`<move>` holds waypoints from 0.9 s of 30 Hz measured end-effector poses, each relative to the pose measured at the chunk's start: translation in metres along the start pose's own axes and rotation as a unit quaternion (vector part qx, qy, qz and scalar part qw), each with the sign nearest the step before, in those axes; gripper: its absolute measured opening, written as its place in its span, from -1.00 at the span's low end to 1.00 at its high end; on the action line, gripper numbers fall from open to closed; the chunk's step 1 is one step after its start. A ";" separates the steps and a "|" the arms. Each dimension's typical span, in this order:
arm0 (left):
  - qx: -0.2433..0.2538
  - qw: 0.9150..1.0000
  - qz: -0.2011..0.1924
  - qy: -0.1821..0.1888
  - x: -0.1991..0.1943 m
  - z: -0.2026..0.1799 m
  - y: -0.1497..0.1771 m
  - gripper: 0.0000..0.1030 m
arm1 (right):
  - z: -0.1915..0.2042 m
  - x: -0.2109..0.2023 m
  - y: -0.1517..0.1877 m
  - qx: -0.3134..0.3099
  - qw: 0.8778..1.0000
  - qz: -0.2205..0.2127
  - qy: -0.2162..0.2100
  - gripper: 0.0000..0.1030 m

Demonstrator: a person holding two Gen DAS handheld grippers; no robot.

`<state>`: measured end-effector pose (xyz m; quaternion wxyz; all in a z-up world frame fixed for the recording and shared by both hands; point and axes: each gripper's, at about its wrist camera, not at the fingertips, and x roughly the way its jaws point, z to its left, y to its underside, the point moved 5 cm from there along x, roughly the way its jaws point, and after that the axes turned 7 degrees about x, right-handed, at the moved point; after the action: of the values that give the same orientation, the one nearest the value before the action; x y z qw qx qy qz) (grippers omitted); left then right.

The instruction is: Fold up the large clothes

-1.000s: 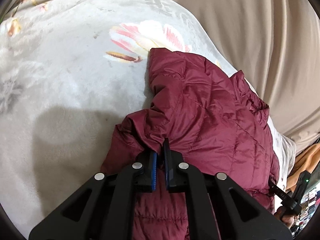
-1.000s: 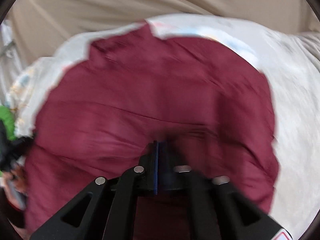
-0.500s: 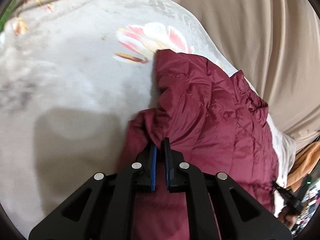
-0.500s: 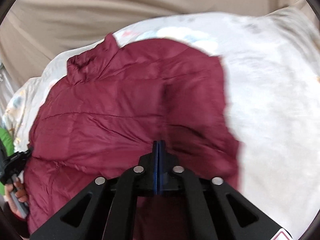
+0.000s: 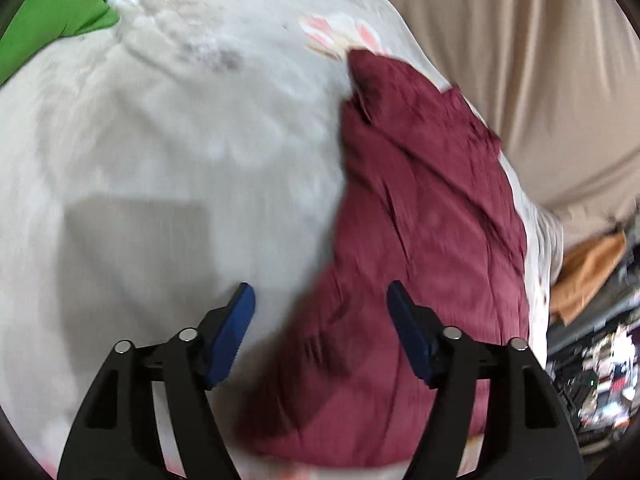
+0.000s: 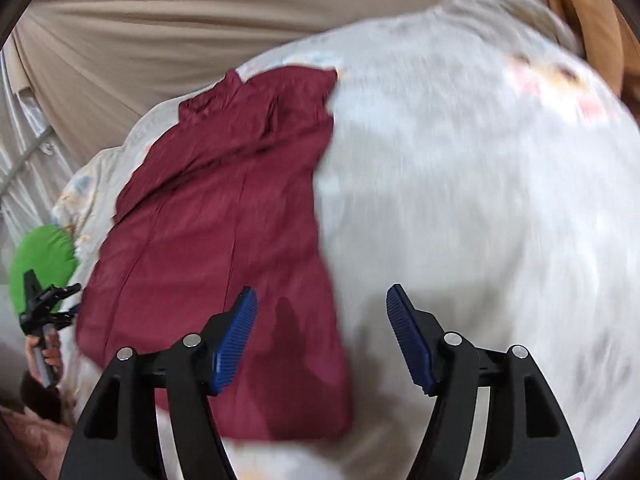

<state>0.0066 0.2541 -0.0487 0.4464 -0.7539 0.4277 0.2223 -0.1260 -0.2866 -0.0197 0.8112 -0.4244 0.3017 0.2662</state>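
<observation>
Left wrist view: the left gripper [image 5: 320,332], clamped on fabric a moment ago, has fingers opening with nothing pinched, as has the right gripper [image 6: 320,336]; that fold looks released. Beyond, the maroon quilted puffer jacket [image 5: 424,240] lies as a narrow doubled strip on the pale floral bedspread [image 5: 180,140]

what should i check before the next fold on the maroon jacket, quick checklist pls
1. Left gripper free of cloth: ok, jaws opening, nothing pinched.
2. Right gripper free of cloth: ok, jaws opening, nothing pinched.
3. Maroon jacket lying on the floral sheet, not hanging: ok.
4. Jacket folded into a narrow strip: ok, long edges look roughly parallel.
5. Fold flat and wrinkle-free: cannot tell, both views are blurred.
6. Bare sheet beside the jacket to work on: ok.
</observation>
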 end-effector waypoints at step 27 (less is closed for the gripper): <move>0.076 0.960 -0.212 0.164 -0.186 -0.101 0.015 -0.92 | 0.076 -0.163 0.029 -0.067 0.934 -0.237 -0.260 -0.93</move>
<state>-0.1106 0.2464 0.1279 0.4632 -0.8172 0.3410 -0.0378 -0.2361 -0.2368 0.1168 0.8704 -0.4529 -0.0473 0.1871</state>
